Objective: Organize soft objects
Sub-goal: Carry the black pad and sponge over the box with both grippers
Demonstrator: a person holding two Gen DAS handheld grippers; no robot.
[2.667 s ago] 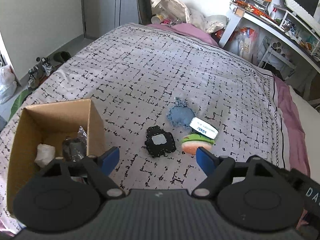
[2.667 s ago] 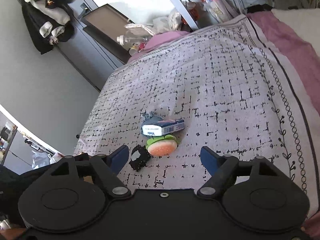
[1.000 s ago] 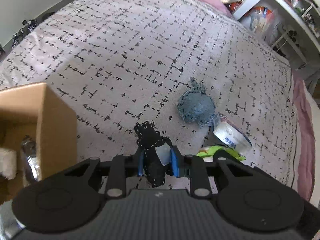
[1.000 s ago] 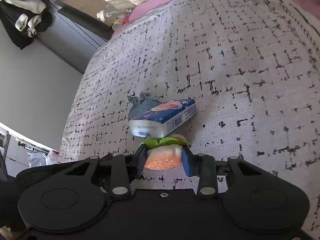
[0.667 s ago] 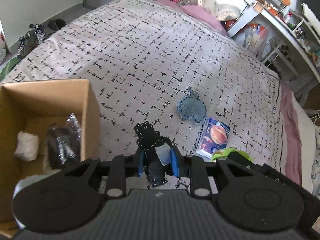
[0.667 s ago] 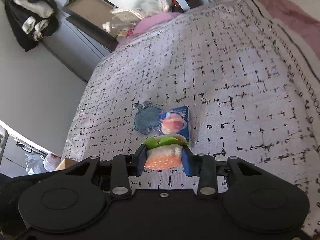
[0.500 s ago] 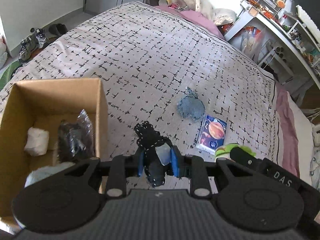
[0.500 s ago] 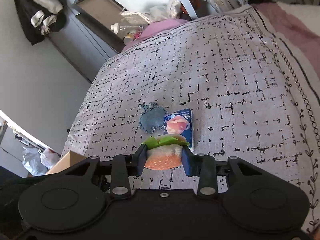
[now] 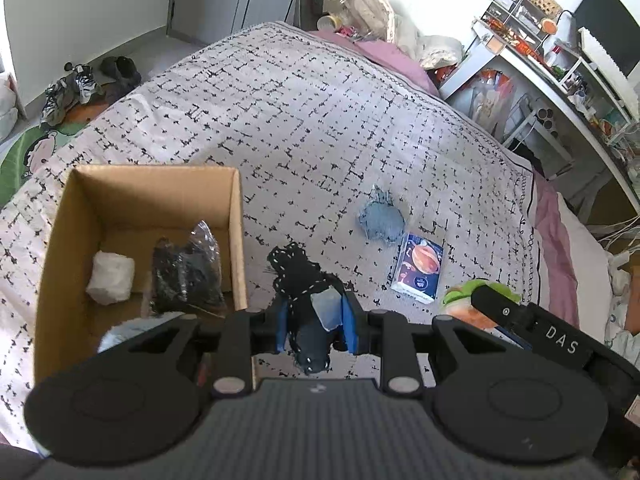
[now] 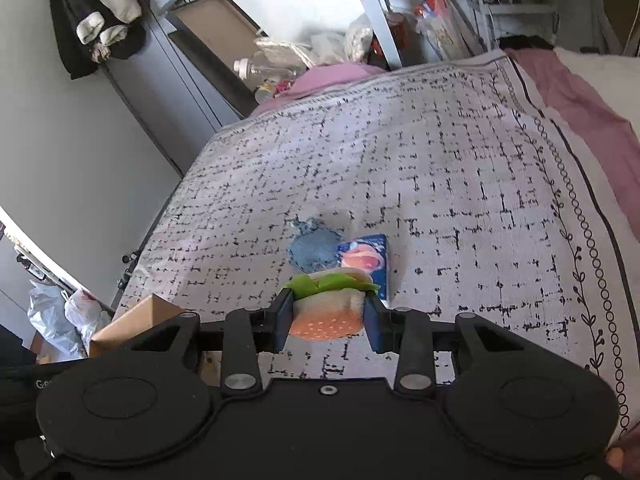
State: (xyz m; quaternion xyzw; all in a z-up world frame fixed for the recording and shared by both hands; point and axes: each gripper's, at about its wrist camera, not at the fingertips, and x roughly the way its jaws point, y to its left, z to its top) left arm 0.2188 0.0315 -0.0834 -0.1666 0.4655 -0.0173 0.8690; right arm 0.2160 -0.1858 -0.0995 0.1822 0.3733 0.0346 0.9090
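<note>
While blue pouch (image 9: pixel 380 222) touches tissue pack (image 9: pixel 418 267), cardboard box (image 9: pixel 236 240) left

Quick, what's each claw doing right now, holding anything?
Left claw: closed on the black stitched fabric toy.
Right claw: closed on the plush burger with green lettuce.

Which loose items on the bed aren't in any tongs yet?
The blue-grey fabric pouch and the tissue pack beside it; both lie on the bedspread, ungripped.

One cardboard box (image 9: pixel 236 232), three items inside, two soft toys gripped, one blue pouch (image 9: pixel 380 222), one tissue pack (image 9: pixel 418 268) lower right.
</note>
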